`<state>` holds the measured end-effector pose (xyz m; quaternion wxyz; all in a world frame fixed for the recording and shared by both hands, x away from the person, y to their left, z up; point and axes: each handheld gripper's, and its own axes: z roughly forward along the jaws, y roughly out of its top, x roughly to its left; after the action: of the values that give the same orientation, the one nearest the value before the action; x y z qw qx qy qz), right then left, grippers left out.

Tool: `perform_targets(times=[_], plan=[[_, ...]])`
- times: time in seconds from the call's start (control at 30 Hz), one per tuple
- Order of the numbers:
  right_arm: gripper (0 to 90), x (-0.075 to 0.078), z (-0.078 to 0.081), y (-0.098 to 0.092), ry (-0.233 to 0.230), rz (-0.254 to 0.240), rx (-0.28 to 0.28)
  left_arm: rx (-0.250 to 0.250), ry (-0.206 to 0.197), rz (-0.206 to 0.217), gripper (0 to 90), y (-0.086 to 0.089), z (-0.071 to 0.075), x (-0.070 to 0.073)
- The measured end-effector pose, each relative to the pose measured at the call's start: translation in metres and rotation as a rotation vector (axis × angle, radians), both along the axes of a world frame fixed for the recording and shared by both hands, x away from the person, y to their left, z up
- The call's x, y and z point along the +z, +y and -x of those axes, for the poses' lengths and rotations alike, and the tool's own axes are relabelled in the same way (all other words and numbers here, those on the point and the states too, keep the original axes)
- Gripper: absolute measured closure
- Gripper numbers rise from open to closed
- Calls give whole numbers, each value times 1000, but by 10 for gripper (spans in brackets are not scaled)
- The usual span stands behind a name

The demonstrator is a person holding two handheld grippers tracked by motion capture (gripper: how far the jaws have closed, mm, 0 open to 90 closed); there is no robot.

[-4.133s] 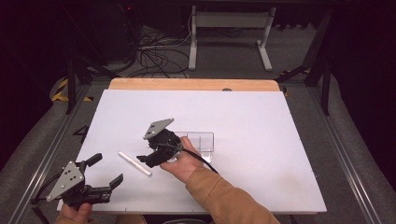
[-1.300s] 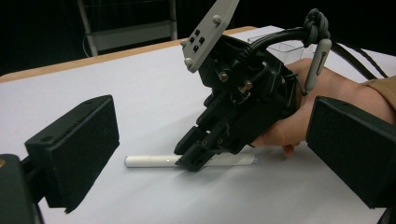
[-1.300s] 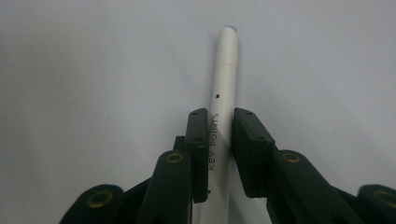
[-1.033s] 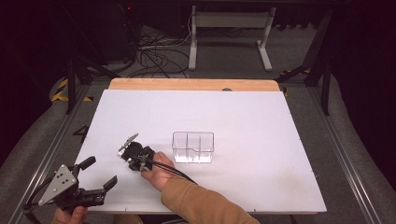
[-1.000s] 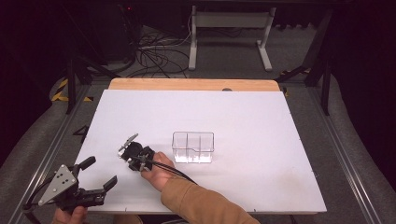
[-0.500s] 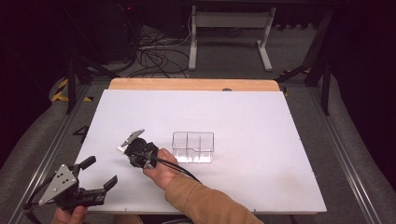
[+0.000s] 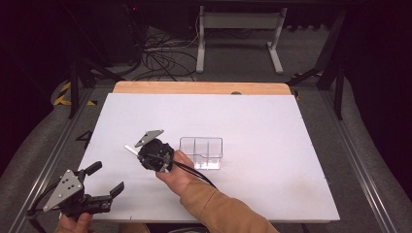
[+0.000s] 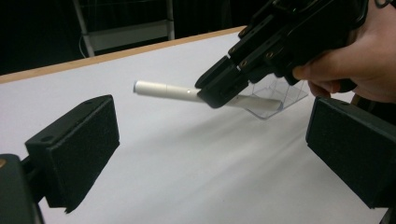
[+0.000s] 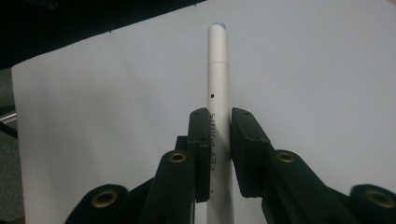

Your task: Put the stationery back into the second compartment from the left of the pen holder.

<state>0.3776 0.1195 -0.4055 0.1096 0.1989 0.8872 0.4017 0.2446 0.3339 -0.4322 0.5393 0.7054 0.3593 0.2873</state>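
White pen (image 9: 218,84) between right tool (image 9: 219,140) jaws

A white table (image 7: 252,121) fills the middle of the high view, with a strip of pale wood (image 7: 199,88) along its far edge. Grey carpeted floor (image 7: 384,145) runs along both sides, crossed by metal rails (image 7: 359,165) at lower right and lower left. Beyond the table, at upper centre, stands a pale metal frame (image 7: 238,29) on two feet, with a tangle of dark cables (image 7: 160,53) to its left. Yellow-and-black hazard tape (image 7: 62,93) marks the floor at left. The room behind is dark, possibly curtained.
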Motion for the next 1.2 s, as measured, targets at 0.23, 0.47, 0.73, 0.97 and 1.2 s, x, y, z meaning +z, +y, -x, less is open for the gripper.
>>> perform_targets(times=[0.23, 0.47, 0.73, 0.97, 1.2], plan=[[784, 17, 3, -18, -32, -62, 10, -7, 2, -1, 34, -1, -3, 0], [784, 32, 6, -39, -76, -146, 38, -14, 1, -3, 34, -3, -5, 0], [783, 44, 5, -64, -106, -232, 29, -17, 2, -8, 35, -5, -7, 1], [783, 51, 5, -82, -148, -293, 35, -24, 4, -9, 35, -7, -9, 0], [783, 56, 3, -100, -176, -337, 32, -24, 3, -9, 35, -7, -10, 0]])
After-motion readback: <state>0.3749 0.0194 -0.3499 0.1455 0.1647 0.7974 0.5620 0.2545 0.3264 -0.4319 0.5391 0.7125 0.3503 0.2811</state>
